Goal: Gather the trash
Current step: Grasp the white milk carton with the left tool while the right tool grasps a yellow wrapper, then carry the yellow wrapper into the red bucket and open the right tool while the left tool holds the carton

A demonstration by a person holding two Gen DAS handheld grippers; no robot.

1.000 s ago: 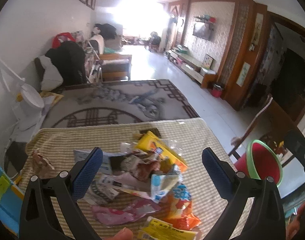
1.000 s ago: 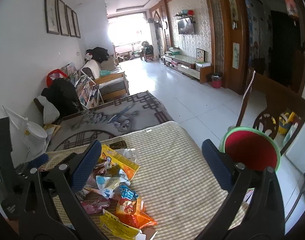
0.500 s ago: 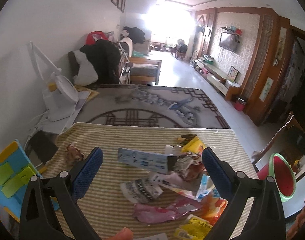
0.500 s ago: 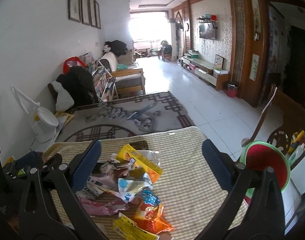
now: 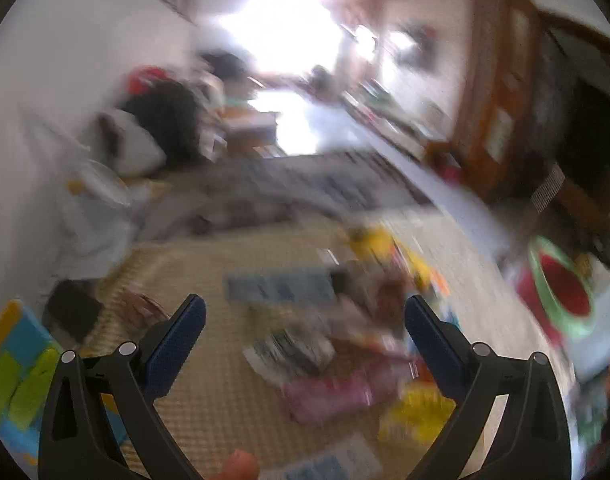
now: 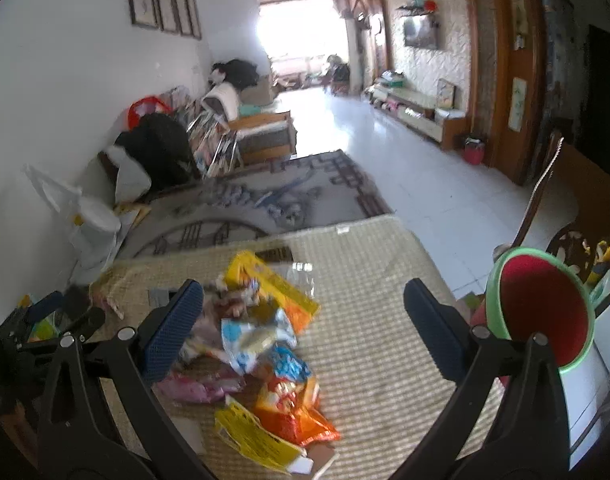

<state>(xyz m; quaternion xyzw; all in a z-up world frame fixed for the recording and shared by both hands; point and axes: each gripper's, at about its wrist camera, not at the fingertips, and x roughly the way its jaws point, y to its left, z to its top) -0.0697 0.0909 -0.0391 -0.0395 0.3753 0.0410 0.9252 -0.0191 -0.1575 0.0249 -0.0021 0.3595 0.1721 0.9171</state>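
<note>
A heap of snack wrappers (image 6: pixel 265 332) lies on a checked beige tablecloth (image 6: pixel 385 280): a long yellow packet (image 6: pixel 265 280), an orange bag (image 6: pixel 297 408), a pink wrapper (image 6: pixel 201 388). My right gripper (image 6: pixel 303 324) hovers open above the heap, nothing between its fingers. The left wrist view is blurred by motion. In it my left gripper (image 5: pixel 305 334) is open over the wrappers (image 5: pixel 337 344), with a blue-white packet (image 5: pixel 279 288) beyond and a crumpled brown scrap (image 5: pixel 139 308) at the left. A red bin with a green rim (image 6: pixel 541 312) stands off the table's right edge.
A patterned grey rug (image 6: pixel 265 204) lies beyond the table's far edge. A white fan (image 6: pixel 93 224) and a dark bag (image 6: pixel 157 152) stand by the left wall. A wooden chair (image 6: pixel 545 200) is at the right, near the bin (image 5: pixel 561 288).
The left view has swung and gone blurry; its wrappers now sit more to the right and closer. The right gripper has shifted slightly, the heap now nearer its left finger. Both stay open.
</note>
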